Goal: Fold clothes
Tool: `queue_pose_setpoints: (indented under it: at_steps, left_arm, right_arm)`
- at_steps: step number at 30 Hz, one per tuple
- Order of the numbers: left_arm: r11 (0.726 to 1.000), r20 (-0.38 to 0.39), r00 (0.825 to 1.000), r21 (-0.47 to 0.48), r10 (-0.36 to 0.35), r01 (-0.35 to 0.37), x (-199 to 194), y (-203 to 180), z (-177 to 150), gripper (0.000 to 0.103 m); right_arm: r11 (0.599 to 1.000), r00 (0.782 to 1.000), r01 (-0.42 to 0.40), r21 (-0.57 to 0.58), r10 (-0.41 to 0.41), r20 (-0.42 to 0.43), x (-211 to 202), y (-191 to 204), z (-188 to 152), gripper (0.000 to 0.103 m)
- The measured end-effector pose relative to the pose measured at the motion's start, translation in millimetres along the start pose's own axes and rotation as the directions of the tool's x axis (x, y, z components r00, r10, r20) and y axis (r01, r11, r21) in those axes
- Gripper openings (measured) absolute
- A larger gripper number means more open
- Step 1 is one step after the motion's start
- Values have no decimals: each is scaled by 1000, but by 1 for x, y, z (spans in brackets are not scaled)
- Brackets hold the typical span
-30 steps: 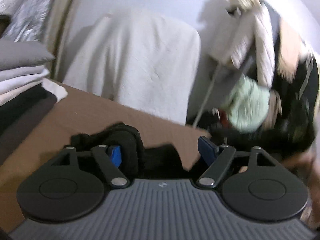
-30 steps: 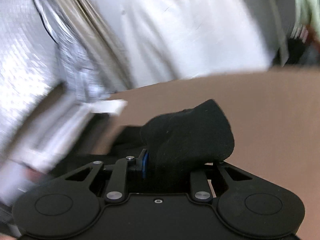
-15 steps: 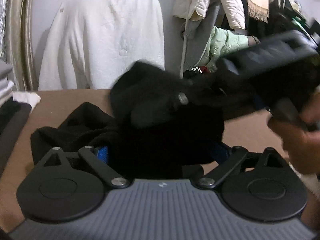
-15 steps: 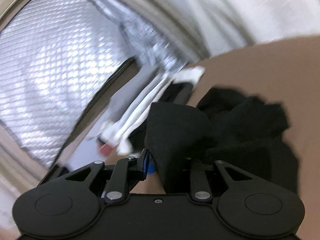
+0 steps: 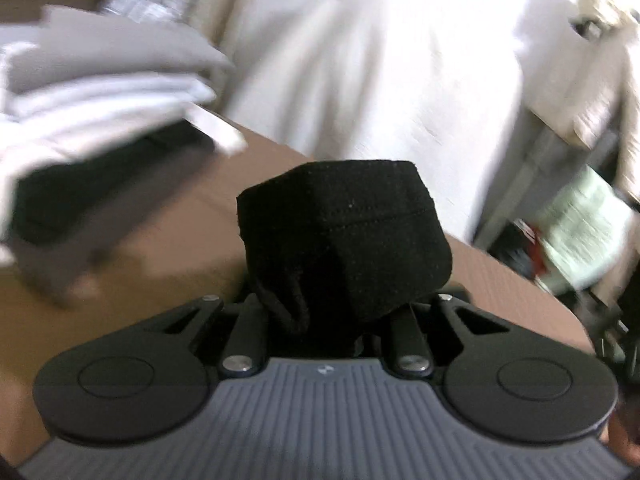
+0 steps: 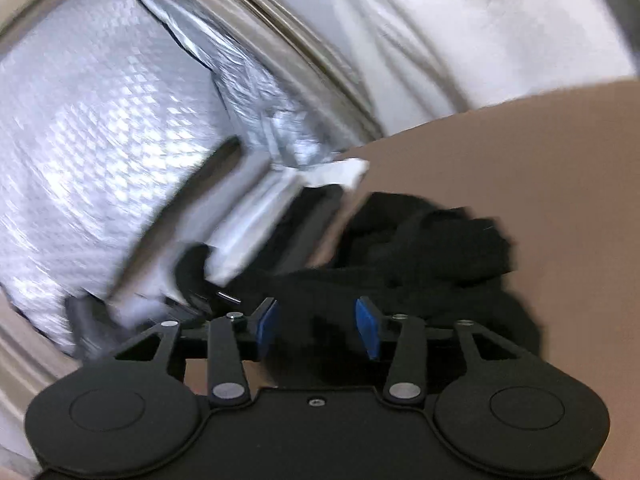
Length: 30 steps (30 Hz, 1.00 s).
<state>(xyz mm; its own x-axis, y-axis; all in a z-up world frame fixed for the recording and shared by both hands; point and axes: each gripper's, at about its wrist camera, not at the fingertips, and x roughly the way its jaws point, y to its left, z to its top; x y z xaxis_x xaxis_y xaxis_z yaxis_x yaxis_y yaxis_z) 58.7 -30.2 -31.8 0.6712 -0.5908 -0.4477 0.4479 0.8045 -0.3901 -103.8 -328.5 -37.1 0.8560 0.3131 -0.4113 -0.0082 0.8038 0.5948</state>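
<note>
Two grippers, taken left to right. Left gripper (image 5: 332,304): jaws closing, nearly together, clamped on a bunched fold of black garment (image 5: 344,236) that stands up between them toward 12 o'clock; pads hidden by the cloth. Stitched hem line visible across the fold. Stack of folded clothes (image 5: 100,92), grey and white over black, at 10 o'clock on the brown tabletop (image 5: 168,232). White draped cloth (image 5: 360,60) at 12 o'clock, hanging coats (image 5: 592,88) at 2 o'clock, all blurred.

Right gripper (image 6: 316,326): jaws opening, about half apart, blue pads (image 6: 366,326) bare and pressing on nothing; black garment (image 6: 432,248) lying crumpled on the tabletop (image 6: 560,160) beneath and beyond them, toward 1 o'clock. Silver quilted sheet (image 6: 100,140) at 10 o'clock. No readable brand, label or writing in either view.
</note>
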Motion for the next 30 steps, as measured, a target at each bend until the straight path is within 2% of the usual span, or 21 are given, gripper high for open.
queue_pose_setpoints:
  at_steps: [1,3,5,7,8,10,12,14,15,18,20,23,24,26,27,28,30]
  left_arm:
    - [999,9,1000,-29,26,-25,-2,9,3,20]
    - [992,13,997,-107,70,-68,-4,28,6,21]
    - [977,-11,994,-181,111,-111,-2,45,6,21]
    - [965,-23,989,-219,144,-146,-1,52,4,21]
    - [958,-29,987,-235,160,-162,-1,55,4,21]
    - [960,-39,988,-234,150,-155,2,53,4,21]
    - [968,-42,989,-205,141,-146,4,47,4,21]
    - [973,-46,991,-190,123,-130,6,44,6,30]
    - [974,-46,993,-196,105,-112,6,46,8,33]
    - [968,-31,997,-240,66,-71,4,63,19,35]
    - [946,-18,995,-310,96,-97,0,80,22,41]
    - [896,-9,985,-414,172,-161,-5,102,18,42]
    - [885,-8,979,-428,202,-186,-7,106,17,42]
    - [875,22,965,-429,260,-226,-16,110,19,42]
    - [876,45,959,-422,280,-236,-21,110,21,42]
    - [879,62,955,-411,291,-241,-23,109,22,42]
    - [882,71,951,-400,302,-250,-25,108,24,42]
  right_arm:
    - [998,999,35,-51,-35,-11,4,3,-3,53]
    - [986,996,72,-150,-79,-45,17,14,-12,64]
    - [972,994,43,-232,-65,-90,29,27,-26,78]
    - [944,992,23,-330,-63,-112,40,47,-42,84]
    - [923,991,26,-384,-74,-112,45,57,-50,84]
    - [856,985,101,-508,-158,-70,54,73,-67,84]
    - [771,967,201,-604,-253,-1,61,82,-79,84]
    - [705,941,286,-649,-333,52,70,87,-82,84]
    - [682,934,303,-666,-351,66,73,90,-84,84]
    - [661,950,238,-711,-311,28,85,100,-88,85]
    - [619,941,238,-748,-339,18,99,103,-93,89]
    - [529,920,269,-805,-387,53,115,101,-105,89]
    - [516,913,282,-809,-404,60,120,100,-106,89]
    - [539,894,321,-779,-443,62,128,94,-102,89]
    - [566,886,338,-752,-460,52,131,90,-98,89]
    - [615,882,351,-706,-470,29,132,84,-90,89]
    - [690,895,344,-637,-446,0,131,74,-78,85]
